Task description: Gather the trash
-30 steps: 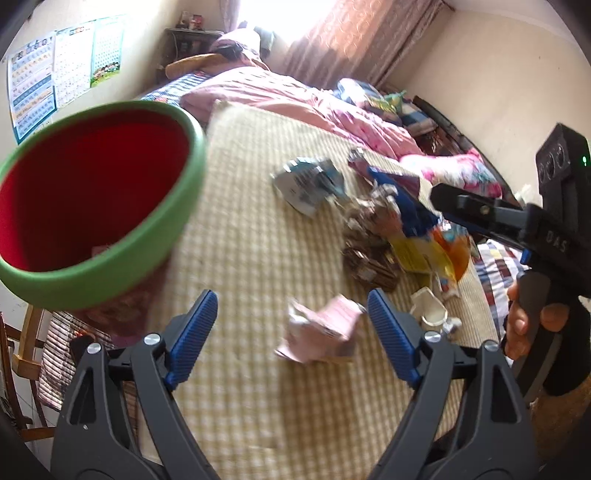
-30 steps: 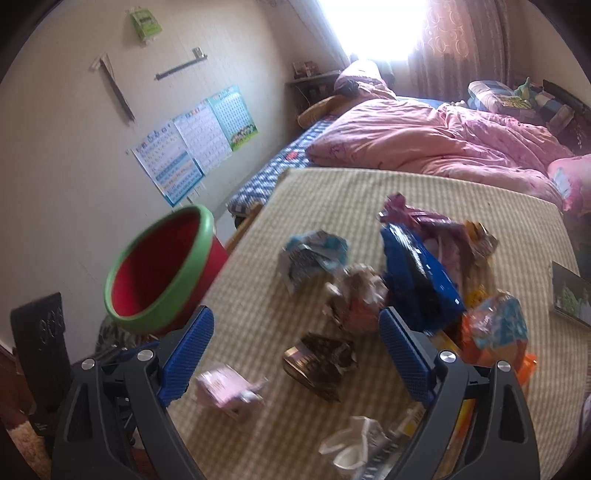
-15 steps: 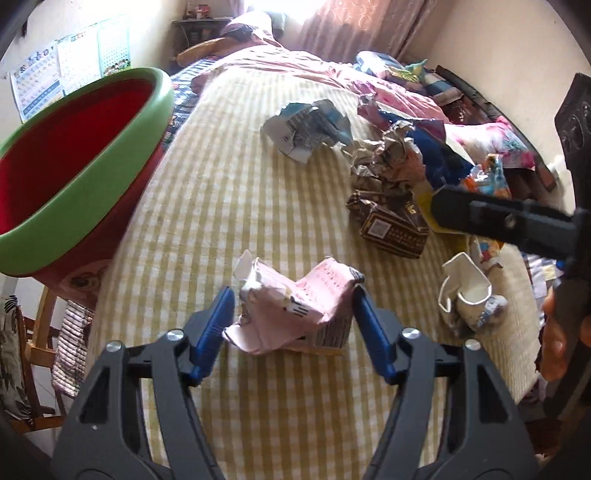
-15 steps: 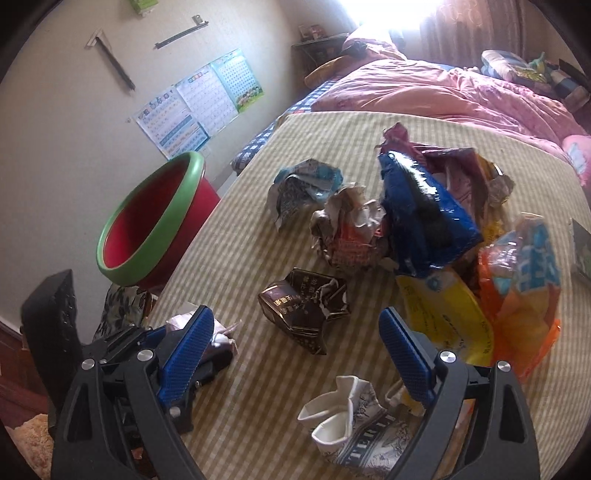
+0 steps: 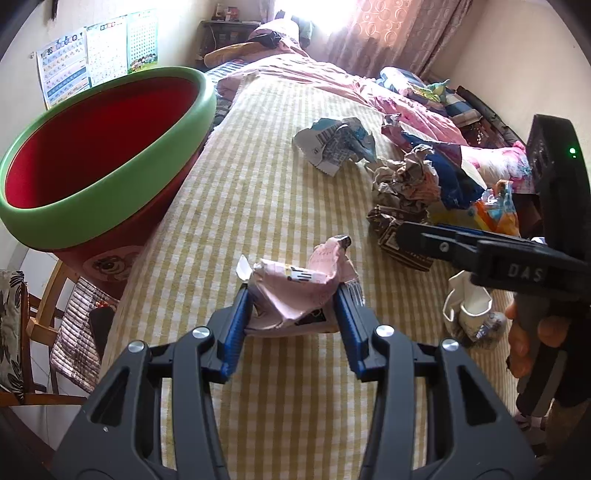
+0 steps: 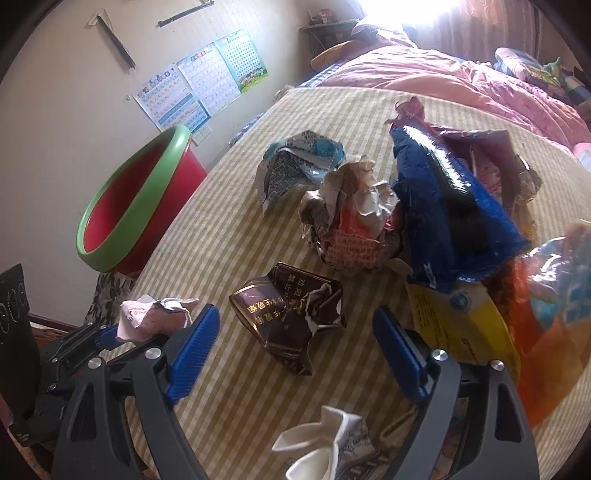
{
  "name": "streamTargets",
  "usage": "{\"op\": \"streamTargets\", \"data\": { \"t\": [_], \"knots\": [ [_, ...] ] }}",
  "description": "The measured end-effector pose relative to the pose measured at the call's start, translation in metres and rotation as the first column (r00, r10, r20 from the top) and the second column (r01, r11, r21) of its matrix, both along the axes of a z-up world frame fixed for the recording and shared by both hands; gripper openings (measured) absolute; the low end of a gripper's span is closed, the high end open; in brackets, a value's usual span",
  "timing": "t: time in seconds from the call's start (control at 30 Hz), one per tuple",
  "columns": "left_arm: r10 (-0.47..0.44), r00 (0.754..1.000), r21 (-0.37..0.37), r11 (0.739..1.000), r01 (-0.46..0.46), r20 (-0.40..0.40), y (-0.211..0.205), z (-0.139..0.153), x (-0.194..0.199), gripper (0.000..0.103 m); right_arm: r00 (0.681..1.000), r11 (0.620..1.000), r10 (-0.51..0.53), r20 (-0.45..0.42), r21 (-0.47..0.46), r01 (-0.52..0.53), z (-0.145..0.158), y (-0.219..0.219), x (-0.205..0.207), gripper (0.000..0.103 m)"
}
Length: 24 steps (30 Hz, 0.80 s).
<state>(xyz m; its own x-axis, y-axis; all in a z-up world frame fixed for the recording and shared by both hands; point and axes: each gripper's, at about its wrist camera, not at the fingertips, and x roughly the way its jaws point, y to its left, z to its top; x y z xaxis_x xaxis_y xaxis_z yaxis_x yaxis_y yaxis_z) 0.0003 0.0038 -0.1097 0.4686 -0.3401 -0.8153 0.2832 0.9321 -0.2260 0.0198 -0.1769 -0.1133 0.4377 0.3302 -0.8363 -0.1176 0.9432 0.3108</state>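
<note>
Underfoot, so to speak, is a tabletop (image 5: 236, 206) covered with a yellow-and-white checked cloth, and trash is scattered over its right half. The left hand-held gripper (image 5: 293, 314) has its blue pads pressed against both sides of a crumpled pink paper carton (image 5: 295, 291), which sits on the cloth near the front edge. The right hand-held gripper (image 6: 295, 354) is spread wide, its pads apart on either side of a crushed dark brown packet (image 6: 291, 314) without touching it. Beyond that packet lie a crumpled paper wad (image 6: 351, 221), a blue-and-white wrapper (image 6: 299, 162) and a shiny blue bag (image 6: 454, 221); an orange and blue bag (image 6: 554, 314) and a yellow bag (image 6: 461, 325) lie to the right. A squashed white paper cup (image 6: 325, 450) lies nearest the right camera.

Just off the left edge of the tabletop stands a red bin with a green rim (image 5: 96, 162), tilted in the view, its mouth open toward the camera. Behind the tabletop is a bed with a pink quilt (image 5: 306, 70), with pillows and toys along the right wall. Charts (image 6: 207, 85) hang on the cream wall at left, and a curtained window (image 5: 373, 33) glows brightly at the back. A wooden chair (image 5: 40, 314) is partly visible below the bin.
</note>
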Motion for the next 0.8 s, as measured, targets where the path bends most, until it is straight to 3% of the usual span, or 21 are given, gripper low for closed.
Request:
{"op": "streamTargets", "data": {
  "t": [0.13, 0.8],
  "knots": [
    [0.004, 1.0, 0.005, 1.0, -0.004, -0.01, -0.001, -0.001, 0.003, 0.044, 0.999, 0.999, 0.034, -0.024, 0.027, -0.033, -0.006, 0.003, 0.002, 0.056],
    [0.031, 0.999, -0.018, 0.999, -0.03, 0.042, 0.01, 0.015, 0.008, 0.044, 0.991, 0.989, 0.021, 0.135, 0.142, -0.04, 0.061, 0.004, -0.014, 0.055]
  ]
}}
